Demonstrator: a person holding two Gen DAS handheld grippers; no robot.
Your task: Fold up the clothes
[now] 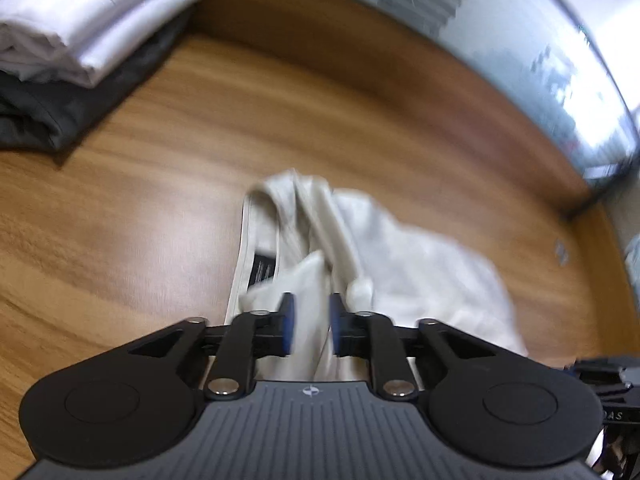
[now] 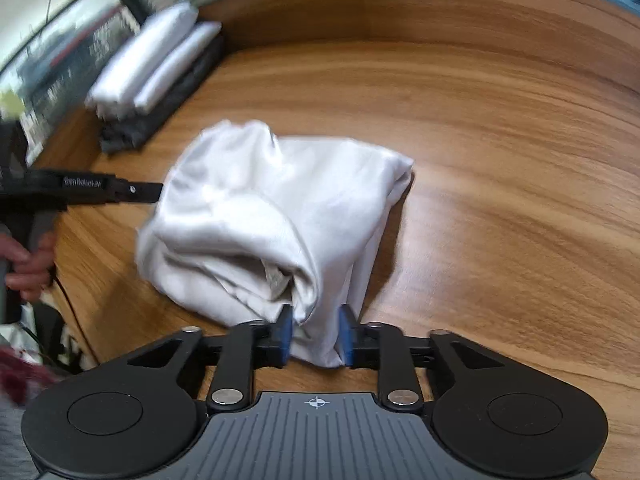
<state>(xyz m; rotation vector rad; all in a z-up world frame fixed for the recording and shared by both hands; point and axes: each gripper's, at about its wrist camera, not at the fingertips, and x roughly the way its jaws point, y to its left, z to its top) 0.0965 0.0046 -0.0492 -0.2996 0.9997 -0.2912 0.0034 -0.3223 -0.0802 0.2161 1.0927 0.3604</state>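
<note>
- Left wrist view: left gripper (image 1: 311,326) has its blue-padded black fingers (image 1: 286,326) drawn close with a small gap, a fold of the crumpled cream-white garment (image 1: 404,264) pinched between them
- garment lies bunched on the brown wood-grain tabletop (image 1: 160,184), spreading ahead and to the right of the gripper; a black rectangular label (image 1: 263,270) shows inside its neckband on the left side
- far left corner of this view: stack of folded clothes, white folded pieces (image 1: 80,24) on top of a dark grey folded piece (image 1: 60,116), well apart from the crumpled garment
- frame is motion-blurred, fine cloth detail unclear
- Right wrist view: right gripper (image 2: 316,336) fingers (image 2: 346,336) also narrowed, clamping a hanging fold at the near edge of the same garment (image 2: 256,208), which sits as a rumpled mound in the table's (image 2: 500,160) middle
- left gripper (image 2: 116,190) enters from the left of this view, its tip hidden behind the cloth's left side; the person's hand (image 2: 28,260) grips its handle
- folded stack (image 2: 156,68) sits beyond the garment at upper left, near the table's far edge
</note>
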